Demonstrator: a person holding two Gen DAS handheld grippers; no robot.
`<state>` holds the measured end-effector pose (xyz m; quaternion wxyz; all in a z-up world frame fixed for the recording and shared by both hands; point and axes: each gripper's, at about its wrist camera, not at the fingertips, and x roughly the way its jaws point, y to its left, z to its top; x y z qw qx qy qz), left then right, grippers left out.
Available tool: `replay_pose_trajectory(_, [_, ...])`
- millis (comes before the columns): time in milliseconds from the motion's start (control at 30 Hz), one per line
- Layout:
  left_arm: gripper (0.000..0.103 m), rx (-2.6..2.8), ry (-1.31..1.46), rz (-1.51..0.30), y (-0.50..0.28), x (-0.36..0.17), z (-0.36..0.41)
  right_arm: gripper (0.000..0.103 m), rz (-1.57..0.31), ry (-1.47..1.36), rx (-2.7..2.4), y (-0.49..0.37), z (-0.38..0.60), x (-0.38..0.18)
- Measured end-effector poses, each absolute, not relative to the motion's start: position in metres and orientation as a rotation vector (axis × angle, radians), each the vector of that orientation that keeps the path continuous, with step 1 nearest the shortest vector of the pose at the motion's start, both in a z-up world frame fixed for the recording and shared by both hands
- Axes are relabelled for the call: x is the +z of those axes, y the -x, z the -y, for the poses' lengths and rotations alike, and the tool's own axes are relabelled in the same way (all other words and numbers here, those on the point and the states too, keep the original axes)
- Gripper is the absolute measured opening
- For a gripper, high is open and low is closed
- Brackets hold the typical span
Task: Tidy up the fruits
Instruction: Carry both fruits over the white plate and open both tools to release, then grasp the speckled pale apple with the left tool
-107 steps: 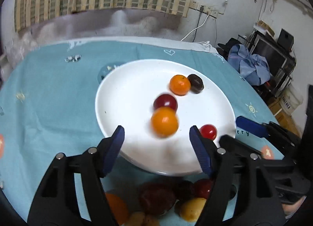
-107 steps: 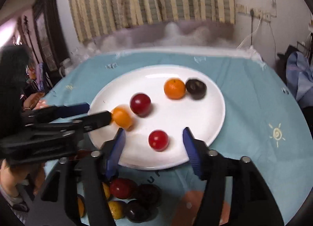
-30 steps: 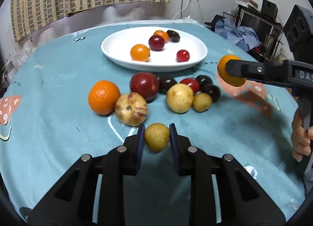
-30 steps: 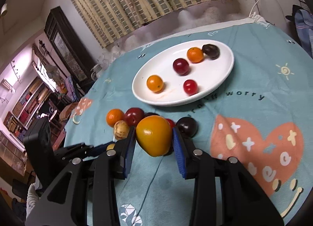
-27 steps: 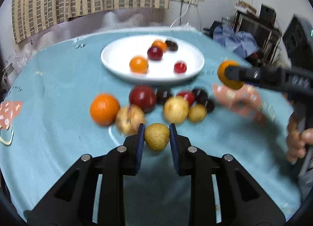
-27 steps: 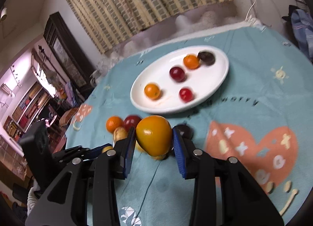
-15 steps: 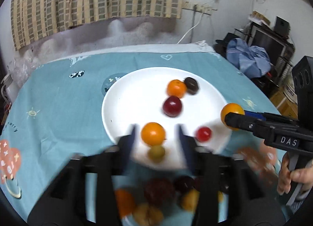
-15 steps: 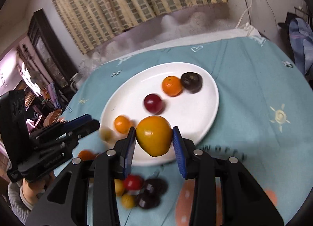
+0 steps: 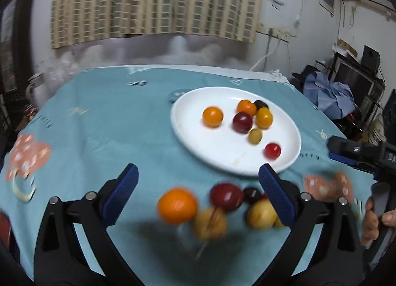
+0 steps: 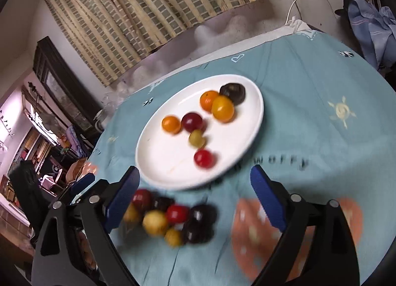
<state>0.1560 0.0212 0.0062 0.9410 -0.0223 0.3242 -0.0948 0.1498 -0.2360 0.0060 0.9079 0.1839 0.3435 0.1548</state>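
Nearest, both tools have let go: the left gripper (image 9: 198, 187) and the right gripper (image 10: 195, 192) each stand spread wide with nothing between the blue pads, where a second ago each clamped a fruit. Just beyond them a blurred cluster of loose fruit (image 9: 215, 206) lies on the blue tablecloth (image 9: 99, 125). Farther on, the white plate (image 10: 153, 162) now carries seven pieces instead of five: the small yellow-green fruit (image 10: 196, 138) and the orange-yellow fruit (image 10: 222, 109) have joined them.
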Motion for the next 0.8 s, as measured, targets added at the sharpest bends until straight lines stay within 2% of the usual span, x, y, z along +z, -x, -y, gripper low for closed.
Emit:
replay_pose_trajectory(133, [0.1, -0.209, 0.08, -0.693, -0.13, -0.011, -0.028, 0.098, -0.711, -0.414, 0.322, -0.124, 0.238, -0.011])
replay_pose_trajectory(333, [0.1, -0.213, -0.164, -0.718, -0.126, -0.032, 0.011, 0.098, -0.745, -0.359, 0.314, -0.128, 0.232, -0.019])
replay_pose_trajectory(600, [0.097, -0.298, -0.03, -0.847, -0.16, -0.046, -0.003, 0.098, -0.731, -0.311, 0.31, -0.127, 0.226, -0.017])
replay_pose_trajectory(667, [0.094, -0.3, -0.023, -0.847, -0.165, -0.046, -0.005, 0.098, -0.732, -0.307, 0.306, -0.128, 0.226, -0.017])
replay_pose_trajectory(700, [0.086, -0.295, -0.022, -0.844, -0.166, -0.046, -0.007, 0.098, -0.733, -0.304, 0.299, -0.128, 0.227, -0.018])
replay_pose_trajectory(767, [0.061, -0.293, -0.009, -0.852, -0.17, -0.048, -0.01, 0.098, -0.732, -0.302, 0.293, -0.129, 0.227, -0.019])
replay_pose_trajectory(800, [0.055, -0.305, 0.01, -0.861, -0.171, -0.049, -0.013, 0.098, -0.73, -0.301, 0.293, -0.129, 0.227, -0.019])
